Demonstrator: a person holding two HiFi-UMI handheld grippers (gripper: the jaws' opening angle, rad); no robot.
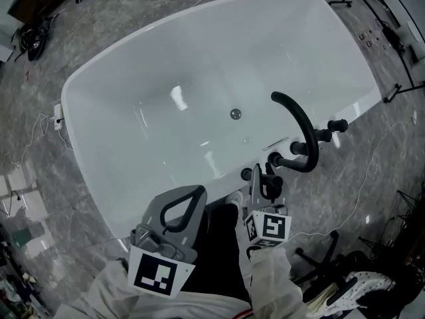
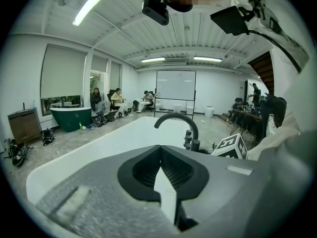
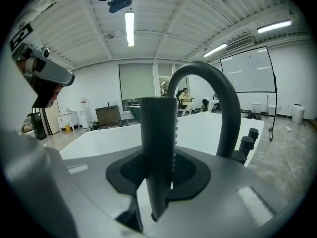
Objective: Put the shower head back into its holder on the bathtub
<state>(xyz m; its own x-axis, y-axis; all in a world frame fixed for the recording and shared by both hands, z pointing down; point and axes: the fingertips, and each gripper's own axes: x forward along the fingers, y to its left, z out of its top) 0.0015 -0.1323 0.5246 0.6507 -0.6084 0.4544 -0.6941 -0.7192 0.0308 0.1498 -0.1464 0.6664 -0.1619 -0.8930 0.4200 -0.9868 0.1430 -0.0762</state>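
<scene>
A black stick-shaped shower head [image 3: 158, 128] stands upright between the jaws of my right gripper [image 3: 157, 155], which is shut on it. In the head view that gripper [image 1: 264, 181] hovers over the near rim of the white bathtub [image 1: 99, 78], just in front of the arched black faucet [image 1: 302, 128] and its knobs. A small round fitting [image 1: 246, 174] sits on the rim beside it. My left gripper [image 1: 197, 191] is lower left of it, jaws shut with nothing in them; its tips [image 2: 159, 148] meet over the tub's rim [image 2: 99, 148].
The drain [image 1: 235, 113] lies in the middle of the tub floor. Cables and black stand legs [image 1: 398, 88] spread over the marble floor at the right. A wall socket box [image 1: 58, 115] sits left of the tub. People sit by a green tub [image 2: 69, 117] far off.
</scene>
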